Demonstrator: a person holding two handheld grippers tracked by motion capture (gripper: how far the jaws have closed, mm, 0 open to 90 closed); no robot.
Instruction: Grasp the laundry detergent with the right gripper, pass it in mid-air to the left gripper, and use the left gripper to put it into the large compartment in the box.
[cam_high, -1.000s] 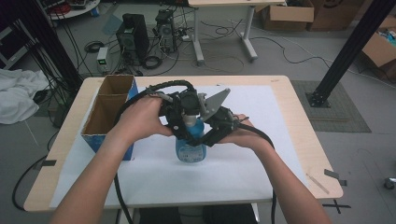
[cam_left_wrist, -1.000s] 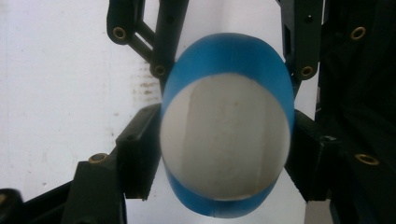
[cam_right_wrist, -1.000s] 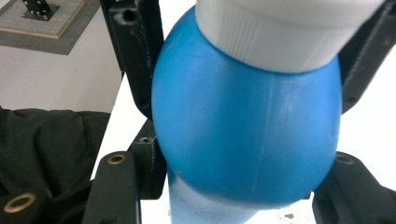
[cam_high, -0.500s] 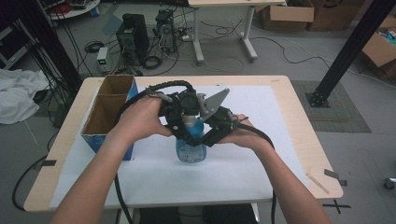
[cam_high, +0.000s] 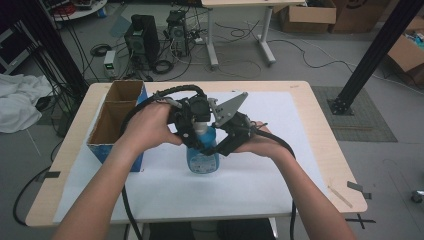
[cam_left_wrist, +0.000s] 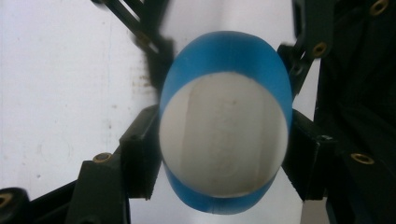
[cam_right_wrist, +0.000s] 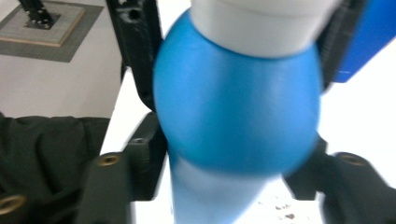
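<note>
Left claw (cam_high: 192, 131) clamped on the blue bottle (cam_high: 202, 156), pads pressed against both sides of its body, seen in the left gripper view as black jaws hugging the bottle (cam_left_wrist: 224, 140) at left and right. Right claw (cam_high: 227, 145) set around the same bottle from the other side, jaws just opened, standing narrowly apart with the bottle (cam_right_wrist: 238, 107) between them; contact of the pads not certain in the blurred right gripper view. Bottle upright on the white sheet (cam_high: 280, 175) near the middle of the surface (cam_high: 330, 150), translucent blue body below, neck and top hidden among both claws. Left hand (cam_high: 150, 125) and right hand (cam_high: 265, 145) wrapped around the gripper bodies. Open cardboard box (cam_high: 107, 125) with blue outer wall near the left edge of the surface, just beside the left forearm.
</note>
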